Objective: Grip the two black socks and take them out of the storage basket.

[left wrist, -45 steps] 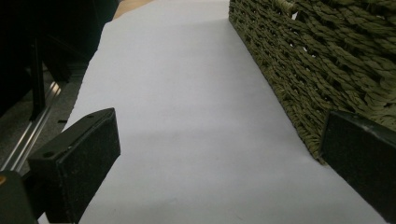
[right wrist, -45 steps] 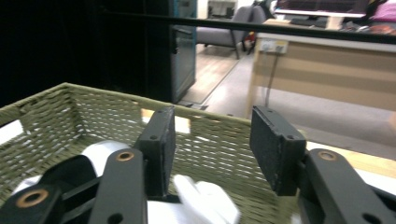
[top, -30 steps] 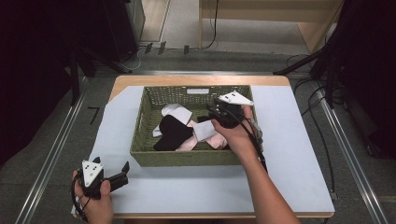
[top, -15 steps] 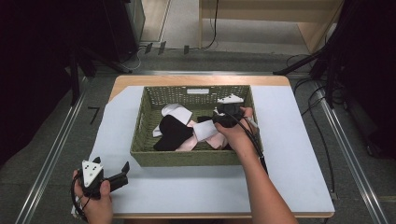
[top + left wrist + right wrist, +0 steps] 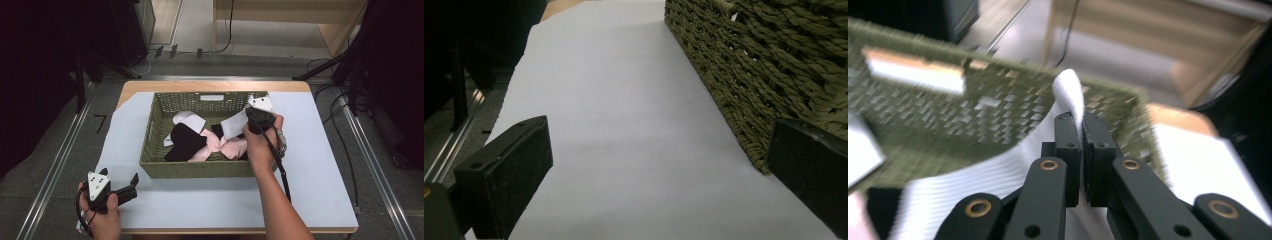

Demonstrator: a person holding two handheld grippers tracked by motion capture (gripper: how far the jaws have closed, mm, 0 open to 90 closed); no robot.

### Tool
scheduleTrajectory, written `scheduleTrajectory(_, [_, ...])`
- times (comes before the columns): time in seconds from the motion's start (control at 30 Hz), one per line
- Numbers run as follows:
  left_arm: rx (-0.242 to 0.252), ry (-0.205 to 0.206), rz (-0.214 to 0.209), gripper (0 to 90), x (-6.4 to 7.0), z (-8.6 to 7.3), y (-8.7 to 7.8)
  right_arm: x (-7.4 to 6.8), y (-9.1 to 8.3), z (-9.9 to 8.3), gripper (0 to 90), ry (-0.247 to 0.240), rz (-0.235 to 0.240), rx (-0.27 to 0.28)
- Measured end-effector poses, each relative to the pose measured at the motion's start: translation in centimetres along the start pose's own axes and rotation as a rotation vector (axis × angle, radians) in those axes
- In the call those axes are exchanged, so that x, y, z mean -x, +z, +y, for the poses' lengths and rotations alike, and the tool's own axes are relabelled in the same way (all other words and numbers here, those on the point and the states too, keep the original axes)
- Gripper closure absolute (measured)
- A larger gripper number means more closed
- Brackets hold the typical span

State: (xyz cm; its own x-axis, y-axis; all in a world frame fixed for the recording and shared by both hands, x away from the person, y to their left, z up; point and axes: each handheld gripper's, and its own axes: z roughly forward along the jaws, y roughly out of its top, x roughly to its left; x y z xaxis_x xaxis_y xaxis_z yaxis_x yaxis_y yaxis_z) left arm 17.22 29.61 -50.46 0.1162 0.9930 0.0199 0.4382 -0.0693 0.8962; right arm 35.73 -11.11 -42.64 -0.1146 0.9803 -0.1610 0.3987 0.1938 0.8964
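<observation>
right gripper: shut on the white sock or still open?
Shut on it. In the right gripper view the right gripper has its jaws together with a fold of the white sock pinched between them, above the basket.

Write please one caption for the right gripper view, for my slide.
Right gripper shut on a white sock above the woven basket.

Right gripper view: the woven basket [image 5: 973,115] is motion-blurred, its pale label [image 5: 915,75] unreadable; the white sock [image 5: 1070,97] is partly hidden between the closed jaws, its lower part cut off by the bottom edge. High view: the hand [image 5: 260,142] covers part of the pink sock [image 5: 227,146]. Left gripper view: the right jaw is cut off at the picture's edge.
</observation>
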Motion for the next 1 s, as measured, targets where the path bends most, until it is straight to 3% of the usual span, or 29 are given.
scheduleTrajectory(0.03, [-0.001,0.001,0.002,0.0,0.0,0.0,0.0,-0.2,0.3,-0.2,86.0,-0.009,0.031,-0.008])
scheduleTrajectory(0.07, [-0.003,0.004,0.000,0.0,0.0,0.0,0.0,-0.2,0.3,-0.2,86.0,-0.009,0.031,-0.008])
scheduleTrajectory(0.17, [-0.003,0.008,0.002,0.0,0.1,0.0,0.0,-0.8,1.3,-0.7,68.9,-0.013,0.159,-0.108])
scheduleTrajectory(0.2, [-0.002,0.008,0.003,0.0,0.1,0.0,0.0,-0.9,1.3,-0.7,64.4,-0.012,0.180,-0.100])
scheduleTrajectory(0.27, [-0.005,0.010,0.003,0.0,0.1,0.0,0.1,-1.1,1.0,-0.3,57.0,0.010,0.213,-0.015])
scheduleTrajectory(0.3, [-0.006,0.010,0.004,0.0,0.1,0.0,0.1,-1.3,1.0,-0.2,55.7,0.029,0.241,0.000])
scheduleTrajectory(0.33, [-0.010,0.012,0.003,0.0,0.1,0.0,0.1,-1.9,1.4,-0.2,54.7,0.024,0.326,-0.048])
scheduleTrajectory(0.37, [-0.012,0.015,0.002,0.0,0.1,0.0,0.1,-1.9,1.4,-0.2,54.7,0.024,0.326,-0.048])
scheduleTrajectory(0.43, [-0.011,0.018,0.004,0.0,0.2,0.0,0.1,-2.9,1.9,-0.3,56.7,-0.025,0.392,-0.122])
scheduleTrajectory(0.57, [-0.011,0.019,0.003,0.0,0.2,0.0,0.1,-4.7,3.1,-0.4,54.4,-0.081,0.477,-0.217])
scheduleTrajectory(0.63, [-0.011,0.019,0.003,0.0,0.2,0.0,0.1,-4.9,3.3,-0.5,53.7,-0.086,0.489,-0.231])
scheduleTrajectory(0.73, [-0.015,0.024,0.003,0.0,0.2,0.1,0.1,-5.7,4.0,-0.9,54.3,-0.134,0.526,-0.312])
scheduleTrajectory(0.83, [-0.014,0.025,0.003,0.0,0.2,0.1,0.1,-6.2,4.6,-1.6,52.7,-0.200,0.523,-0.390])
scheduleTrajectory(0.93, [-0.013,0.023,0.001,0.0,0.2,0.0,0.1,-6.5,4.9,-1.9,53.0,-0.232,0.531,-0.414])
scheduleTrajectory(0.97, [-0.012,0.021,0.001,0.0,0.2,0.0,0.1,-6.6,5.0,-2.1,57.2,-0.250,0.531,-0.429])
scheduleTrajectory(1.0, [-0.013,0.021,0.000,0.0,0.2,0.0,0.1,-6.8,5.3,-2.5,69.5,-0.323,0.512,-0.468])
